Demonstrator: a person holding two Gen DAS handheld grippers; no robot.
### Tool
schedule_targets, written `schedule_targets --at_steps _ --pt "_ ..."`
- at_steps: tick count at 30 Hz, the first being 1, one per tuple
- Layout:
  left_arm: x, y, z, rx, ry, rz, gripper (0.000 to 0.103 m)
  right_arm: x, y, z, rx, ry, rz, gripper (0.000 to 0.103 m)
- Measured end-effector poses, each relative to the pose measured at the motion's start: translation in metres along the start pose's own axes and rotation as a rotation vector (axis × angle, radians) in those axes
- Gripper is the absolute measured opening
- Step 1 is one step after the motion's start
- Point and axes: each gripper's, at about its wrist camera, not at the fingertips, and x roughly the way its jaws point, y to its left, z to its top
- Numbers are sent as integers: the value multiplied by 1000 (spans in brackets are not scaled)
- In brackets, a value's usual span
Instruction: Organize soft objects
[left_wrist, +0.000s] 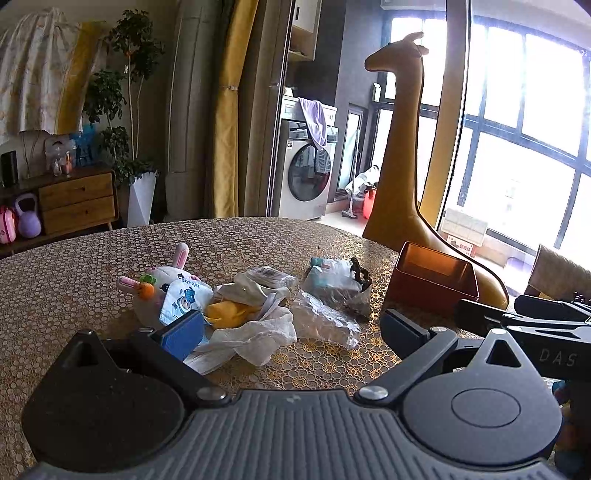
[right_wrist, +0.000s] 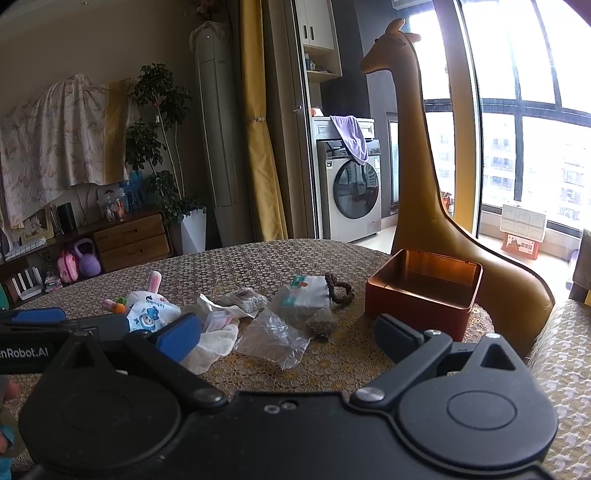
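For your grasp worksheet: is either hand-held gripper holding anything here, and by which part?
Nothing is held. The left hand-held gripper and right hand-held gripper both stand open above the table.

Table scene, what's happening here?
A person holds two grippers over the table, both with jaws wide open and holding nothing. The left gripper faces a loose pile: plush bunny, white cloth, plastic bags, tissue pack, scrunchie. The right gripper hovers nearer the open red tin, whose inside looks empty. Sorting hasn't visibly begun.
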Motion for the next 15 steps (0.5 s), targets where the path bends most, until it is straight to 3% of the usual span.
schedule_targets --at_steps 15 --pt "6 5 -2 -14 19 -1 103 3 1 0 -2 11 0 100"
